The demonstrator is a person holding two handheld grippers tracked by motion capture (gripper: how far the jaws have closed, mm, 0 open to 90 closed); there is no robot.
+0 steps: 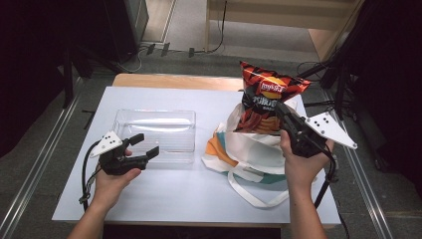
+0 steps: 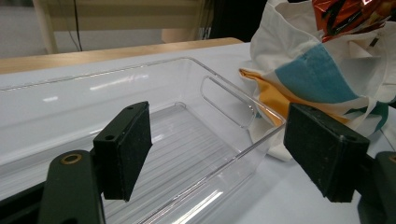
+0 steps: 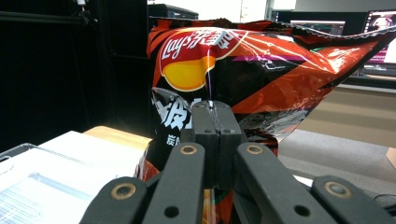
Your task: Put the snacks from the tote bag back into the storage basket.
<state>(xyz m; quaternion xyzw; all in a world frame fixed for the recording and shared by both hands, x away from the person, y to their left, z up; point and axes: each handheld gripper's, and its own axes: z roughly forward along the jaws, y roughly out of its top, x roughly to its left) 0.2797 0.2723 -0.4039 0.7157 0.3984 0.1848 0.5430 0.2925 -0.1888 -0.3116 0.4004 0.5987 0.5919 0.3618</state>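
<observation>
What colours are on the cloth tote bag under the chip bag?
White with blue and orange patches; the tote bag shows best in the left gripper view.

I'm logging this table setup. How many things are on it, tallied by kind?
Snack bags: 1, the red chip bag
Cloth bags: 1, the white tote bag
Clear containers: 1, the plastic bin
Total: 3
</observation>
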